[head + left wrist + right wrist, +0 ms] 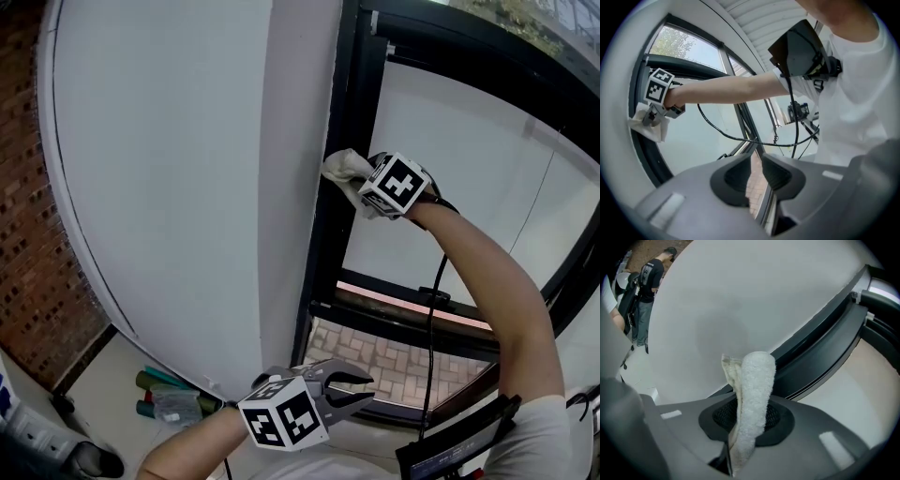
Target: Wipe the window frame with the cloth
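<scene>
Right tool (pixel 751 414) tight on cloth (pixel 755 380), against window frame (pixel 328 239)

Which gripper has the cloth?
The right gripper, jaws shut on the white cloth against the black window frame; the left gripper hangs lower, jaws apart, empty.

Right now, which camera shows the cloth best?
The right gripper view: the cloth sits central, clamped by the right gripper. Head view shows it bunched against the window frame; left gripper view shows it small, far left.
</scene>
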Tool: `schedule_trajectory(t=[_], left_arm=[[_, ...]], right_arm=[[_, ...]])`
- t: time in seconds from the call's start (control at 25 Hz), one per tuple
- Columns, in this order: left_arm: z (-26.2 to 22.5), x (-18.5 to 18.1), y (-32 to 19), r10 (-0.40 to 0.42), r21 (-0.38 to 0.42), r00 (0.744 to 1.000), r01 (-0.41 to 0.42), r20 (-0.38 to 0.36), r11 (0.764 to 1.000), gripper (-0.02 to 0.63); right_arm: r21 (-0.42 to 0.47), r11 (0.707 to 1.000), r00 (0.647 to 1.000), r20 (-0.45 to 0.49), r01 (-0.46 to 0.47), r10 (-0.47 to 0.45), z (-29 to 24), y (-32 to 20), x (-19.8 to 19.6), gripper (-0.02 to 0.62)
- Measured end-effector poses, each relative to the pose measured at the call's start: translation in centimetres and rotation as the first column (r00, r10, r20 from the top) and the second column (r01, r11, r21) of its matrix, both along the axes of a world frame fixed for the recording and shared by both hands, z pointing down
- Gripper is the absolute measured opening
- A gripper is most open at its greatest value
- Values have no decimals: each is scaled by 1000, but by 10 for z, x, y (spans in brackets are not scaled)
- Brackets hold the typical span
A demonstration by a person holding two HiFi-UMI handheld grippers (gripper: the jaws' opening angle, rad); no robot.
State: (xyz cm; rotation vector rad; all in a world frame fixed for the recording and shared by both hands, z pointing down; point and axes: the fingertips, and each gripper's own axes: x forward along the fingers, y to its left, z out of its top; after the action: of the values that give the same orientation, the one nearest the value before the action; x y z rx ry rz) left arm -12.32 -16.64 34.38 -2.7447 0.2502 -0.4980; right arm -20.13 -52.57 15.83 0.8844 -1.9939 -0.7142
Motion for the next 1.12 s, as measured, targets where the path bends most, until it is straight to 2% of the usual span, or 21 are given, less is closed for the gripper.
schedule_trajectory(t=[0.44,0.68,1.12], left_arm=[[5,1,-8,8,4,1000,-8,6,1000,95],[8,5,-12,12,-4,1000,-12,6,1000,94],[1,0,-19,-9,-1,1000,9,-16,1000,95]], right_arm=[[151,988,992,123,-20,1,-135,-2,4,71],[223,973,975,220,-57,7,-208,-3,14,71],[294,949,935,353,-114,3,-274,0,34,71]])
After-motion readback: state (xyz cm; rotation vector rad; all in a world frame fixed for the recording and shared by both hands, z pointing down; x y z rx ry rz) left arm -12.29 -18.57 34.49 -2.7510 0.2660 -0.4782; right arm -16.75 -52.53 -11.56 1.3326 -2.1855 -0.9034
